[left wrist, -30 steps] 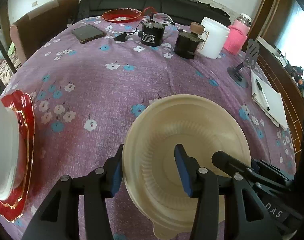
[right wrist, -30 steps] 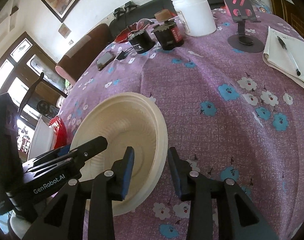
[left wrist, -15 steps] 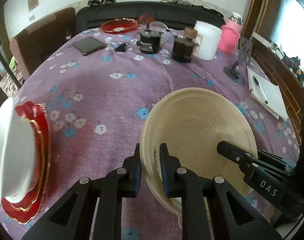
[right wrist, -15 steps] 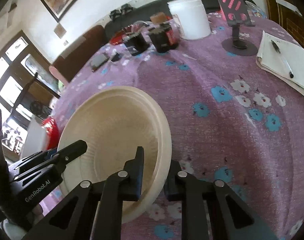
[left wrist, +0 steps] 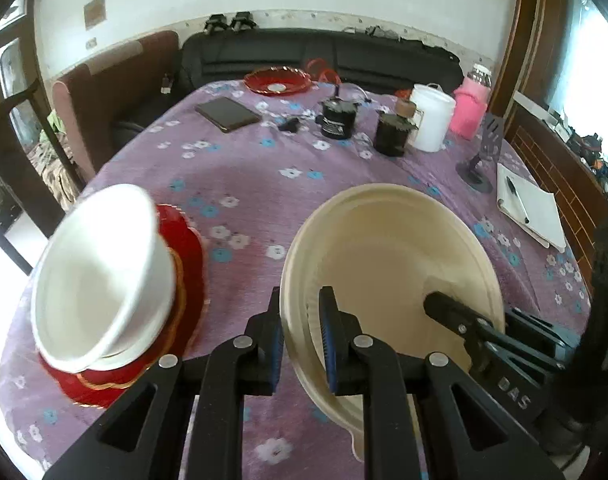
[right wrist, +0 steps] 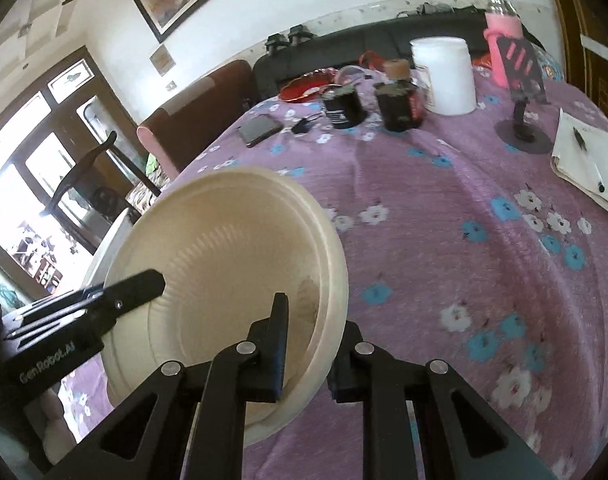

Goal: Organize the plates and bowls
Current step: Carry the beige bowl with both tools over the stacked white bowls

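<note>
The cream bowl (left wrist: 383, 264) is gripped at two opposite spots on its rim: the left gripper (left wrist: 302, 336) is clamped on the rim at one side, one pad inside and one outside, and the right gripper (right wrist: 309, 344) is clamped on the opposite side in the same way. Both pairs of jaws are closed on the rim, with only the thin wall between them. The bowl appears to be held tilted above the table (left wrist: 264, 184), near its near edge, over the purple flowered cloth.

For the step in hand, judged to be carrying the bowl toward the stack, both grips should be kept level with each other, so that the thin rim is not twisted or bent (it looks like light, flexible moulded material). The bowl should probably be brought over the white bowl (left wrist: 100, 280) that sits on the red plates (left wrist: 188, 280) at the table's left edge, lowered squarely, and released only when it is seated.

The bowl is wide, shallow and pale cream, with fine ribs on its inner wall and a small tab at the rim.
</note>
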`<state>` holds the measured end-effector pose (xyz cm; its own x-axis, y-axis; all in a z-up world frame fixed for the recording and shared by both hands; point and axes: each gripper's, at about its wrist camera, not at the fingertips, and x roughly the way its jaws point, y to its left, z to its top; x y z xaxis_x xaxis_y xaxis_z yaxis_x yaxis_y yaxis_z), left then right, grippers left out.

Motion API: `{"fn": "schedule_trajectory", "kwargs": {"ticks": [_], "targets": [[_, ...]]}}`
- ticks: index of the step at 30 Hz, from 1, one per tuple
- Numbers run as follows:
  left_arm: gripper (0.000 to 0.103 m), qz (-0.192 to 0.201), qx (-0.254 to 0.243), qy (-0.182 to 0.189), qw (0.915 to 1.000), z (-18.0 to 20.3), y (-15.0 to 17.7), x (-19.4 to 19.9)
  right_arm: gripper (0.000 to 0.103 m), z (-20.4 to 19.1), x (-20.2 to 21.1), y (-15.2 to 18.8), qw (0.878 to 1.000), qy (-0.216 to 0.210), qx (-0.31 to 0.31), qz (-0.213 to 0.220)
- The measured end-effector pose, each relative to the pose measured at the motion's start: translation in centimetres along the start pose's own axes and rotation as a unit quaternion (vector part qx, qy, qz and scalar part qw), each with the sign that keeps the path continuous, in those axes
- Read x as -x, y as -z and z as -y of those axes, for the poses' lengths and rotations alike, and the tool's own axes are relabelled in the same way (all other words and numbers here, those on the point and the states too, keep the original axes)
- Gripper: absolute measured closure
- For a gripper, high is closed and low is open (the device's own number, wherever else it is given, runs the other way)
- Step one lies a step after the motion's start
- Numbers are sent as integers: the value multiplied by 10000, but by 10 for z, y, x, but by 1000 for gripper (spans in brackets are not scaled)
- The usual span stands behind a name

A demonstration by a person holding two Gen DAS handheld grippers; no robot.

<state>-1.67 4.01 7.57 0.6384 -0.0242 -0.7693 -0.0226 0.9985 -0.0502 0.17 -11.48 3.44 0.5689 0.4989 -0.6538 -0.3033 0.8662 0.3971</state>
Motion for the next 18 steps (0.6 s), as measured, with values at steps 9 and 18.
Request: {"fn": "schedule_trajectory", "kwargs": {"ticks": [9, 18], "targets": [[87, 477, -267, 61, 9985, -13, 14, 47, 85, -35, 37, 16, 9993, 142, -147, 327], [87, 553, -28, 64, 9984, -51, 22, 62, 85, -80, 37, 19, 9991, 276, 190, 270]]}}
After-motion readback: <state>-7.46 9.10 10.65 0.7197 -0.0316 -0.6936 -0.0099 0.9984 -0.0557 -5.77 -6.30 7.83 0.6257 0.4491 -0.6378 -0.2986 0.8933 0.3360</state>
